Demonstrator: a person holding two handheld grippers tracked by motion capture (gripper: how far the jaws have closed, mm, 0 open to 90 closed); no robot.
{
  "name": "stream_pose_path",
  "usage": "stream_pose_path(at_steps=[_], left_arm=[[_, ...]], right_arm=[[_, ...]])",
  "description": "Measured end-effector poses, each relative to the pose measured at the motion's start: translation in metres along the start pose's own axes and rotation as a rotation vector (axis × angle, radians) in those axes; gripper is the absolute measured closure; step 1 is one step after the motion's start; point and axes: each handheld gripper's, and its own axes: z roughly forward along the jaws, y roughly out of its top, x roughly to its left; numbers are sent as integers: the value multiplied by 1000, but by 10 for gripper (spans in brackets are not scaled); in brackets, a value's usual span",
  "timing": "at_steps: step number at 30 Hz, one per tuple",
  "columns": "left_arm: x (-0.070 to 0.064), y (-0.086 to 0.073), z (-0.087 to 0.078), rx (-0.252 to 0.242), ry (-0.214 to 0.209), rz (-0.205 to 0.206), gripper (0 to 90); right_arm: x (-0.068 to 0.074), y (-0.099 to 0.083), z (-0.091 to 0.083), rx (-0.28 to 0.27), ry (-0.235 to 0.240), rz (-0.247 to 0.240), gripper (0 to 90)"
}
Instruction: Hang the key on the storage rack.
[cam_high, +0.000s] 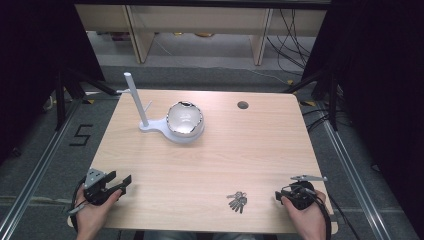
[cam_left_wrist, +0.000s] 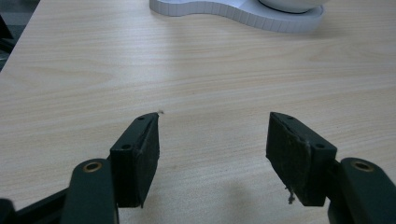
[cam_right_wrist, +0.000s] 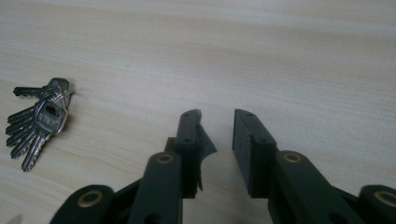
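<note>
Two tongs sit at the near edge of the wooden surface (cam_high: 210, 150), one in each hand. The left tongs (cam_high: 121, 184) are at the near left corner, with the jaws wide apart and nothing between them. The right tongs (cam_high: 278, 196) are at the near right, with the jaws open just a little and nothing between them. A bunch of keys (cam_high: 237, 201) lies flat on the surface just left of the right tongs, not touching them. The keys are thin grey metal, joined on a ring and spread out like a fan. Far from both hands, a bit left of the middle, stands a shiny round bowl (cam_high: 184, 119) on a flat white base (cam_high: 155, 128). A thin white pole (cam_high: 135, 99) stands up straight from the left end of that base. A small dark round hole (cam_high: 243, 105) sits near the far edge. The surface is pale wood with fine lines and rounded corners. Nothing stands between the tongs and the keys. A wide bare stretch of wood runs between the hands and the bowl. Grey floor (cam_high: 45, 150) lies on both sides.
</note>
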Motion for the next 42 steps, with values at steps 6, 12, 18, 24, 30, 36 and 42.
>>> stream_pose_path(at_steps=[6,12,18,24,30,36,42], left_arm=[[0,1,3,19,-5,2,339],[2,1,0,-1,-13,-12,334],[0,0,0,0,-9,-6,334],[0,0,1,4,-15,-5,334],[-1,1,0,8,-8,2,331],[-1,0,1,4,-16,4,330],[-1,0,1,5,-14,6,329]], right_arm=[[6,9,1,113,-17,-4,657],[22,29,4,235,-24,-18,610],[39,47,12,336,31,44,682],[56,66,23,406,99,59,714],[68,84,34,469,122,61,762],[79,91,42,521,141,86,780],[83,93,47,547,136,105,793]])
